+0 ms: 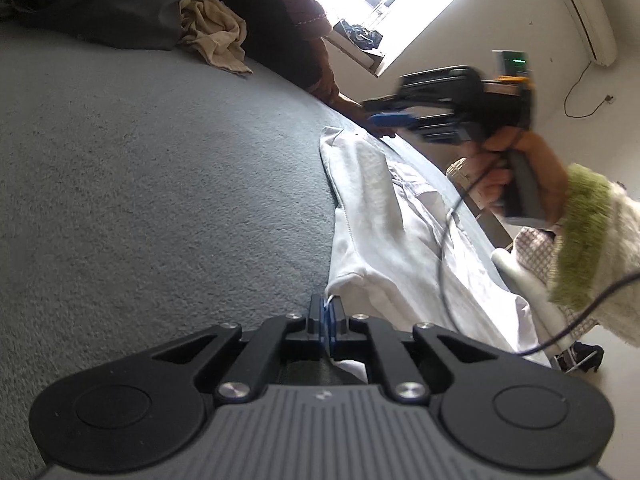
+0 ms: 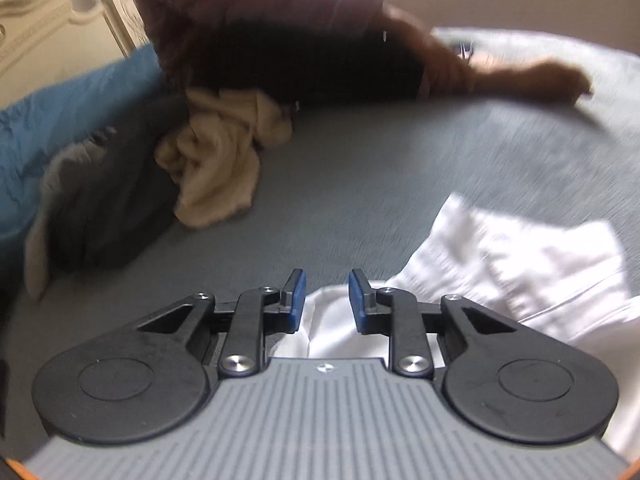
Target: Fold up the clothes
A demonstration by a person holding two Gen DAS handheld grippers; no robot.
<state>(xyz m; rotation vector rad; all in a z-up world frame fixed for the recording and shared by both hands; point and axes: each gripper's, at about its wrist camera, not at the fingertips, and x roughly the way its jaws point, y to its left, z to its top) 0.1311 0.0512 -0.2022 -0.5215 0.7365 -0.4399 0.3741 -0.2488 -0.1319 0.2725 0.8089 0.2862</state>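
Bed surface (image 1: 140, 160): grey-blue cover, the landmark for everything below; most of it bare in front of me.
Dark heap (image 2: 112, 208): at the far side of the bed from the white garment, crumpled, well apart from it.
White garment (image 1: 380, 216): the piece I am working, stretched long near the bed's edge, partly doubled over itself with seams and a pocket flap showing; how many folds it already carries I cannot tell.
Beige cloth (image 2: 224, 160): bunched against the dark heap, also well apart from the white garment.
Other person's hand (image 2: 560, 80): resting on the bed beyond the white garment, near its far end.
Right gripper (image 2: 327, 300): held just above the white garment, pads apart with nothing between them; my right-wrist view is blurred.
Left gripper (image 1: 327, 320): pads pressed together on a thin edge of the white garment, at its near corner.
Risk: my left pinch holds only a sliver of fabric, so a pull could slip it free and let the layers slide askew. Closing the right gripper while moving could catch one layer instead of both, and the cable (image 1: 444, 264) draped over the garment could snag it.
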